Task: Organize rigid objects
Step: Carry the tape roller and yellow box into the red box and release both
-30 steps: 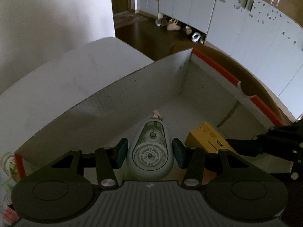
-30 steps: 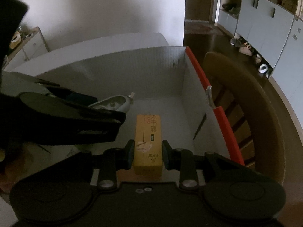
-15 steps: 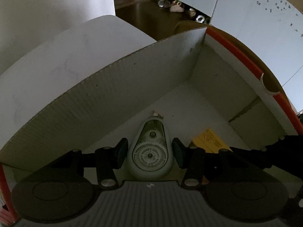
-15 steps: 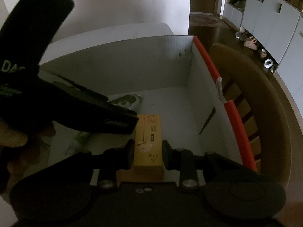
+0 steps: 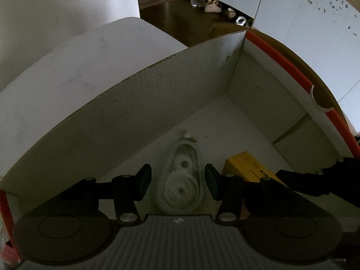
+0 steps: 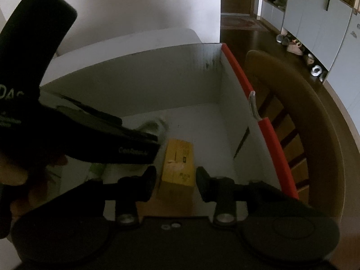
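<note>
- We are working inside a white cardboard box (image 5: 157, 103) with a red-edged rim, the natural place to gather loose rigid things, so both grippers point down into it.
- Our left gripper (image 5: 176, 181) has its jaws opening around the grey tape dispenser (image 5: 181, 184), low in the centre of the left wrist view. A thin gap shows on each side of it, so it seems to rest on the box floor rather than hang in a grip, though the blur there leaves us a little unsure.
- Our right gripper (image 6: 175, 181) is likewise opening, its jaws standing clear on both sides of the yellow carton (image 6: 178, 159), which lies flat on the box floor at the lower centre of the right wrist view.
- The two items lie side by side, the carton just right of the dispenser (image 6: 153, 124); we judge this parallel placement keeps floor space free.
- The left gripper's black body (image 6: 67, 130) crosses the left of the right wrist view, hiding most of the dispenser.
</note>
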Demonstrator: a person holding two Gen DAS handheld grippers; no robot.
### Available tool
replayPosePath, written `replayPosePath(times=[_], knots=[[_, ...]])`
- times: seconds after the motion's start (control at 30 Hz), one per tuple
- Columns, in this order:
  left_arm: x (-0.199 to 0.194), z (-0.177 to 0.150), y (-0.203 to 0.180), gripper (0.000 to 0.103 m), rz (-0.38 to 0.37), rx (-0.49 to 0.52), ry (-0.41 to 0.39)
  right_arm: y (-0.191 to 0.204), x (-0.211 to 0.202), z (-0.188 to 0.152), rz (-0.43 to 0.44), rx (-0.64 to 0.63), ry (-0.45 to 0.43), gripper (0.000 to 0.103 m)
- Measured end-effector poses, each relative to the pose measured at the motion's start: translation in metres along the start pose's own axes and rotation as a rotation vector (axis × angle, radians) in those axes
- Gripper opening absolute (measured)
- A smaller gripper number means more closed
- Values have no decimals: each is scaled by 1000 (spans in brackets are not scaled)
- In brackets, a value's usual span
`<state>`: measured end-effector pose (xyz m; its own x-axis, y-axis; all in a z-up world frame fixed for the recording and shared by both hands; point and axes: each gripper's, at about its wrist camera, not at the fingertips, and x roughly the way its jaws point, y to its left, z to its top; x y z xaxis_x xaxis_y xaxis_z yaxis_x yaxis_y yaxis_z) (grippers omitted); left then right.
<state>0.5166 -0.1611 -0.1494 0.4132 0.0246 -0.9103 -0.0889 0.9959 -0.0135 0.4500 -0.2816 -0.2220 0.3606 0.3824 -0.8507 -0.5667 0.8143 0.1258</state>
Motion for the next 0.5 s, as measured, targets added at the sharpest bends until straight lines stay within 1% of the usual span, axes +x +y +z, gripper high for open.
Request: replayPosePath(times=[0.03, 0.1, 0.3, 0.5], knots=[[-2, -1, -1, 59, 0, 2, -2, 0, -2, -1, 0, 0, -4, 43], [-6, -4, -4, 63, 7, 8, -18, -1, -4, -1, 3, 3, -10, 44], [-22, -8, -3, 64, 20, 3, -61, 0, -16, -5, 10, 3, -32, 51], [-41, -16, 2, 64, 23, -18, -101, 3, -31, -8, 23, -2, -56, 54]])
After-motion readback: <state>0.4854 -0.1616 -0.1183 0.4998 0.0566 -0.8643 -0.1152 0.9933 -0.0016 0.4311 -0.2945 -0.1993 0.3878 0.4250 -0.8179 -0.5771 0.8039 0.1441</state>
